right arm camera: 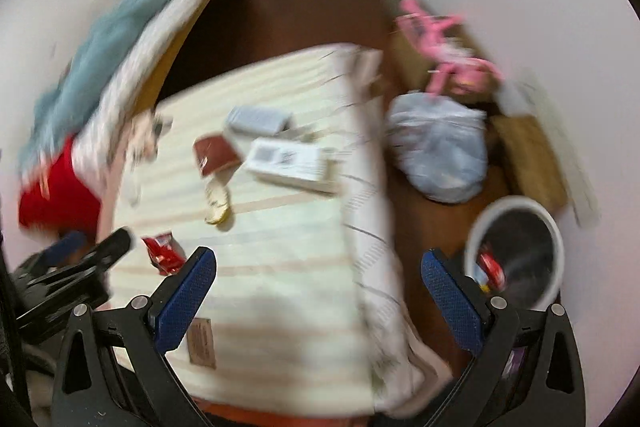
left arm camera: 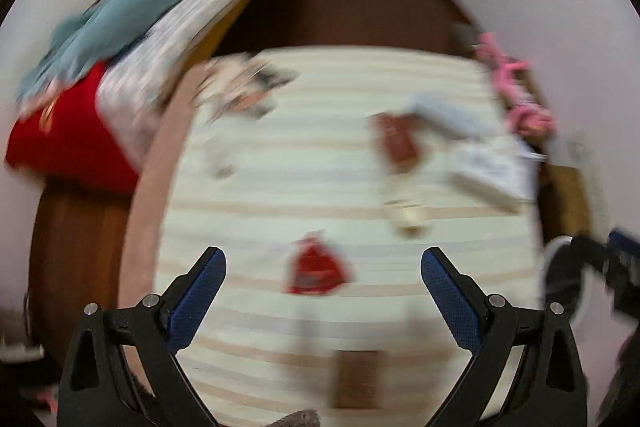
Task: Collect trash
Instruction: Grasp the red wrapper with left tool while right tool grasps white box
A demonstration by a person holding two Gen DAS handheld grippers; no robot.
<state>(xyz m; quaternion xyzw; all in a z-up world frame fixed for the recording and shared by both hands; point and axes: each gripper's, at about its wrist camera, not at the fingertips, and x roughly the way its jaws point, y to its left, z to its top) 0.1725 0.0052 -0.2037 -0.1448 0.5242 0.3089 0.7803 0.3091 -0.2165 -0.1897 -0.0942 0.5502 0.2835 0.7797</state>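
a striped mattress [right arm camera: 280,251] fills a small room with a dark floor, and a white-rimmed bin [right arm camera: 516,251] stands on the floor beside it. the bin already holds something red, so collecting seems partly done. a crumpled red wrapper [left arm camera: 316,267] still lies on the mattress, just ahead of the left gripper [left arm camera: 322,267]. both it and the right gripper [right arm camera: 318,267] are spread wide, holding nothing.
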